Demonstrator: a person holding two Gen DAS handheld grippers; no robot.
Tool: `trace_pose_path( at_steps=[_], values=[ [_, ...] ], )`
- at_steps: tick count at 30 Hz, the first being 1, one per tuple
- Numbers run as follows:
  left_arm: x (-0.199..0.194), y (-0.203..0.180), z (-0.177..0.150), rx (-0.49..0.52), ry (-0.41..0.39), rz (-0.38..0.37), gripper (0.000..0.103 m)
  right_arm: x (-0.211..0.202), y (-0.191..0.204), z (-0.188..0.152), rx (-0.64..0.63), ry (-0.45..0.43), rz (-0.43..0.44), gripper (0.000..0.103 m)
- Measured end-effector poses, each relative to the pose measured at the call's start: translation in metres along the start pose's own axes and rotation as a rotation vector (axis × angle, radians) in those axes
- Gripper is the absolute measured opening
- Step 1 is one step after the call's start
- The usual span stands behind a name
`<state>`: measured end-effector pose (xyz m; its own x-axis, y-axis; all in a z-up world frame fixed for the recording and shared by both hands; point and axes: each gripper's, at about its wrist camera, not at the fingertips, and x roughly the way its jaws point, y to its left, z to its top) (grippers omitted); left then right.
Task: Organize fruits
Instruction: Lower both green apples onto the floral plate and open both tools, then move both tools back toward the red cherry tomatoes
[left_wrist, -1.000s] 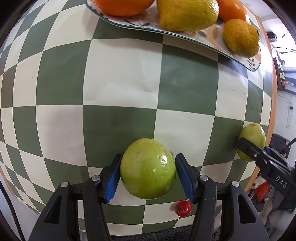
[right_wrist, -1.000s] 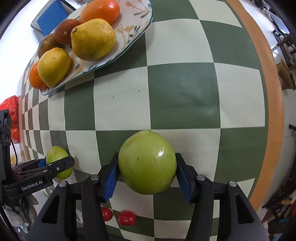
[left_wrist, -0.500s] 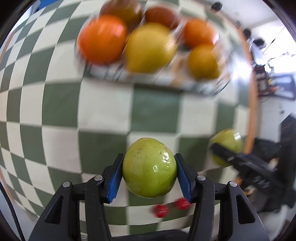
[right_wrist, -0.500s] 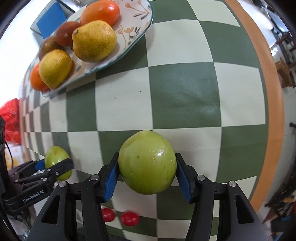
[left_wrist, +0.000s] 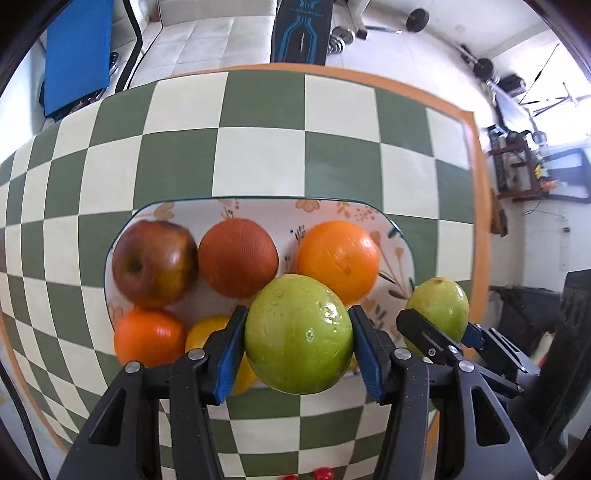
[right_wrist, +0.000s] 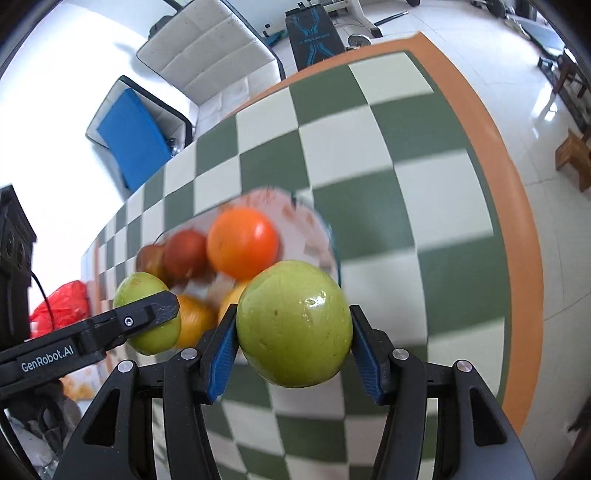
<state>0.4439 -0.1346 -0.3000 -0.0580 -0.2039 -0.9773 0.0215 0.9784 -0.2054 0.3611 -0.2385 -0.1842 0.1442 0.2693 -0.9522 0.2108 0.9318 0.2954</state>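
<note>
"GenRobot.AI" stands in white letters on the black side of the left gripper (right_wrist: 147, 325), which reaches in to the left of the right gripper's jaws. Nothing else can be read in either view.

A green-and-cream checked tablecloth (left_wrist: 258, 155) with an orange border covers the table. Past its far edge stand a white cushioned seat (right_wrist: 207, 55) holding a blue pad (right_wrist: 136, 136), and a dark exercise bench (left_wrist: 301, 29). A red bag (right_wrist: 61, 302) lies off to one side.
</note>
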Motion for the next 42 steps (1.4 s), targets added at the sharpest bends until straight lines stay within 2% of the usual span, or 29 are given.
trace_pose_path(
  at_steps=[3, 5, 7, 9, 12, 14, 16, 19, 21, 25, 31, 35, 42],
  values=[
    [0.007, 0.012, 0.001, 0.000, 0.043, 0.022, 0.052, 0.014, 0.003, 0.011, -0.014, 0.027, -0.020, 0.059],
    [0.008, 0.014, 0.001, -0.007, 0.040, 0.025, 0.053, 0.020, -0.009, 0.012, -0.013, 0.059, -0.009, 0.060],
    [0.005, 0.016, 0.000, -0.018, 0.026, 0.009, 0.063, 0.029, -0.018, 0.010, -0.007, 0.087, -0.010, 0.061],
    [-0.001, 0.018, 0.000, -0.024, 0.010, -0.002, 0.075, 0.029, -0.020, 0.007, -0.011, 0.079, -0.010, 0.083],
    [-0.013, 0.026, -0.002, -0.039, -0.023, -0.001, 0.081, 0.032, -0.024, 0.003, 0.003, 0.076, -0.004, 0.087],
    [-0.020, 0.031, -0.005, -0.044, -0.053, 0.016, 0.082, 0.031, -0.025, 0.001, 0.009, 0.075, -0.010, 0.087],
    [-0.029, 0.035, -0.008, -0.034, -0.101, 0.066, 0.082, 0.028, -0.024, -0.001, 0.001, 0.071, -0.023, 0.087],
    [-0.040, 0.041, -0.023, -0.019, -0.177, 0.179, 0.081, 0.018, -0.014, -0.007, -0.036, 0.049, -0.067, 0.095],
    [-0.043, 0.051, -0.036, -0.017, -0.198, 0.215, 0.081, 0.010, -0.004, -0.013, -0.075, 0.023, -0.116, 0.095],
    [-0.039, 0.072, -0.058, -0.042, -0.180, 0.211, 0.081, -0.001, 0.018, -0.030, -0.154, -0.021, -0.225, 0.097],
    [-0.046, 0.086, -0.093, -0.059, -0.205, 0.211, 0.081, -0.013, 0.039, -0.056, -0.192, -0.062, -0.262, 0.097],
    [-0.064, 0.089, -0.112, -0.066, -0.255, 0.199, 0.082, -0.026, 0.049, -0.071, -0.205, -0.102, -0.280, 0.097],
    [-0.109, 0.075, -0.148, -0.013, -0.382, 0.200, 0.082, -0.073, 0.063, -0.100, -0.226, -0.215, -0.313, 0.097]
  ],
)
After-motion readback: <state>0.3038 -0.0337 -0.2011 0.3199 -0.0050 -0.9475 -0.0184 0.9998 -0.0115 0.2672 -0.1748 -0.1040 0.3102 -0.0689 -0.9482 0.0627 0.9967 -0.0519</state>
